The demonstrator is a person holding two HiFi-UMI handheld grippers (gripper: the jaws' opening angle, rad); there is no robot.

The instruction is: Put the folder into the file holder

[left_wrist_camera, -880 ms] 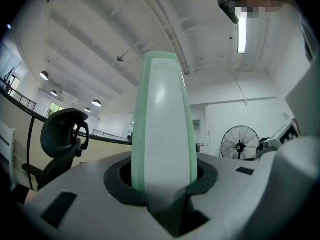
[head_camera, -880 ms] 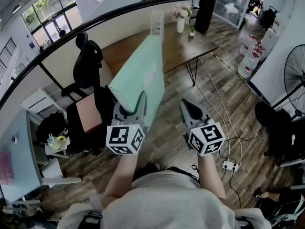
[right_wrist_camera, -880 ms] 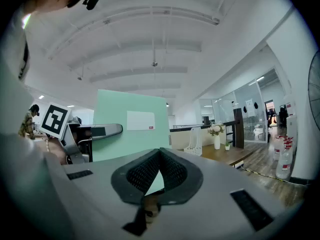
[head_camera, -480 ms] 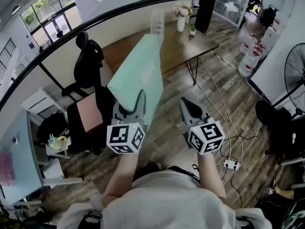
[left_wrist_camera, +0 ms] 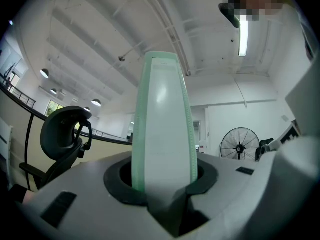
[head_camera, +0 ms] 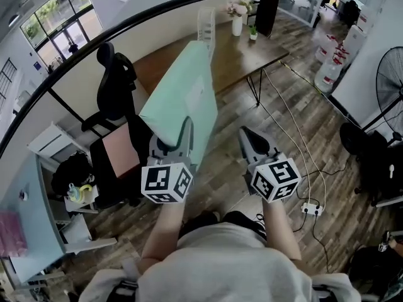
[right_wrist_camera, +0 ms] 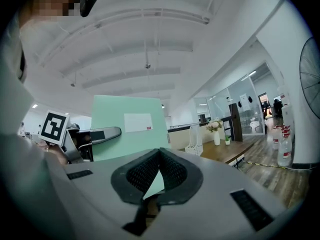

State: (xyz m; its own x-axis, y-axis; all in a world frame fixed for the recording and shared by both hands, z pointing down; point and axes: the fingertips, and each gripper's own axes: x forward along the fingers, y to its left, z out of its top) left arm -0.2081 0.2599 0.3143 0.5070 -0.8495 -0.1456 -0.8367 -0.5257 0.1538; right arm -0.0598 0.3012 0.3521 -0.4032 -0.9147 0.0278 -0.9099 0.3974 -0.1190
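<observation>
Since the folder is off any surface and well short of the file holder, the step in hand reads as carriage toward the table.

Item, left gripper: jaws pinching the folder's lower edge; the pale green folder rises from them, tilted away from the person.

Item, right gripper: jaws pressed together, nothing between them; held just beside the folder, apart from it.

Item, file holder: white, openwork, upright near the table's far edge, close to a vase of flowers.

Handling note: probably best to bring the folder over the holder's open top, turn it upright so an edge leads, and lower it straight into the slot. The grip sits at one edge only, so the free end may swing. The idle gripper could steady the holder or the folder's face.

Surroundings: black office chair to the left; floor fan and water bottles to the right; cables and a power strip across the wooden floor.

Obstructions: the cables lie near the walking line; the vase stands near enough to be knocked.
</observation>
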